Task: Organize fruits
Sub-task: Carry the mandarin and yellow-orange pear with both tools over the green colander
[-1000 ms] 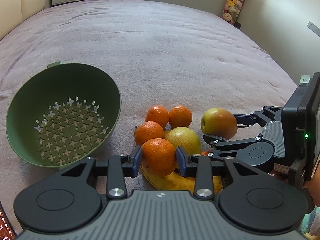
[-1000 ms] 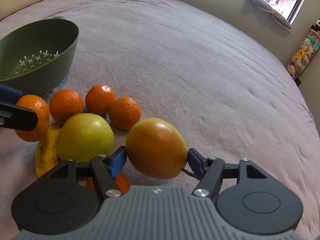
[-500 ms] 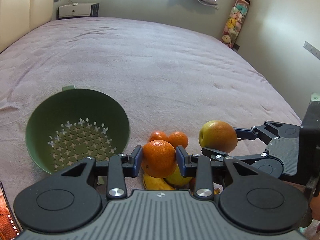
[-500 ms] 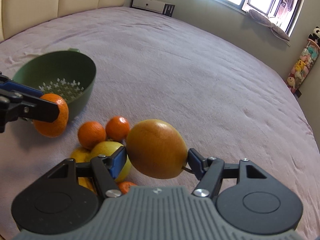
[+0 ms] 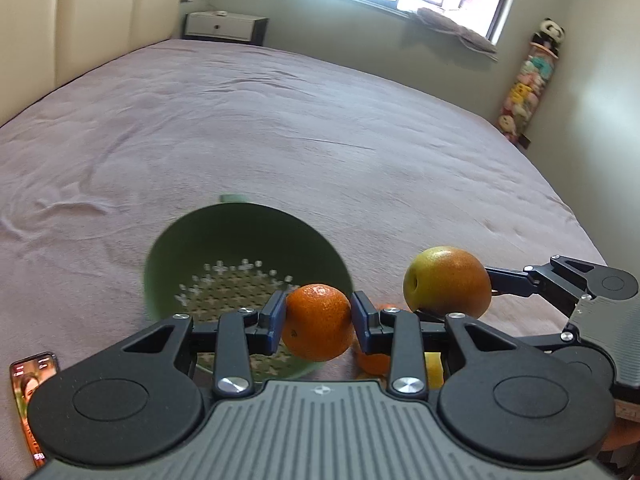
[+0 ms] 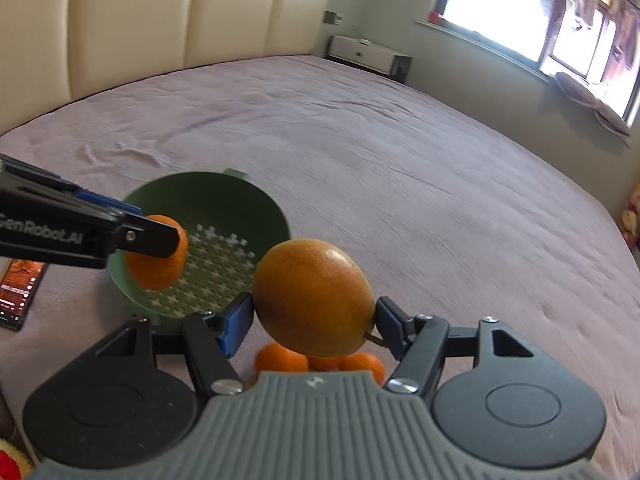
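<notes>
Bed (image 5: 280,128) with mauve cover, lightly wrinkled, cream padded headboard (image 6: 160,20) at the far end. On it: green colander (image 5: 180,256), upright, perforated bottom showing. Phone (image 6: 18,292) flat just left of the colander, screen lit. Oranges (image 6: 280,358) clustered on the cover right of the colander, mostly hidden; a bit of yellow fruit (image 5: 434,368) beside them.
</notes>
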### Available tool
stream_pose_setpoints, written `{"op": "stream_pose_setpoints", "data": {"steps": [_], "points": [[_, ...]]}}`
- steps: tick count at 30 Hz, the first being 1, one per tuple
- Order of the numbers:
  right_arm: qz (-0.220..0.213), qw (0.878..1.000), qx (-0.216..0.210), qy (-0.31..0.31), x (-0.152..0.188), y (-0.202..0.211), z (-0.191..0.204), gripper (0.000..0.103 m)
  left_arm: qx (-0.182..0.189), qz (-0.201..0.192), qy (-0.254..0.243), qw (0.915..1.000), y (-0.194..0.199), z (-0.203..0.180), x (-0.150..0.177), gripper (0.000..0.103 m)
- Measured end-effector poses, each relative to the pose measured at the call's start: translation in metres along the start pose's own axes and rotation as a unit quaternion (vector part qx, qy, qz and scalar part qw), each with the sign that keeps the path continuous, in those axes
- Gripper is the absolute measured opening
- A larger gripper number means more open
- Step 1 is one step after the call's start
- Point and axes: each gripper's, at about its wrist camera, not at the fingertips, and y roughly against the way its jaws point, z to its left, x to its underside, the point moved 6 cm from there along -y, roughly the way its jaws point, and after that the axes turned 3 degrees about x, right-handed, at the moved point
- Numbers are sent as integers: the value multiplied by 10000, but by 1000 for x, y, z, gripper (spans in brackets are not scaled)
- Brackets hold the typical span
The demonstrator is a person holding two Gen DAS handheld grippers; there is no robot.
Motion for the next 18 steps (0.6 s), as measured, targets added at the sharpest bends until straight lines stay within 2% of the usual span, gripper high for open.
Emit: {"op": "stream_pose_setpoints", "data": {"steps": [5, 9, 18], "points": [[-34, 9981, -306, 537, -19, -16, 26, 64, -386, 111, 275, 9988, -6, 29, -3, 39], [5, 9940, -538, 956, -29, -33, 42, 64, -523, 348, 418, 9972, -16, 44, -2, 39], [292, 9797, -1128, 1632, -35, -72, 67, 64, -826, 771, 311, 9931, -34, 56, 4, 38]]}}
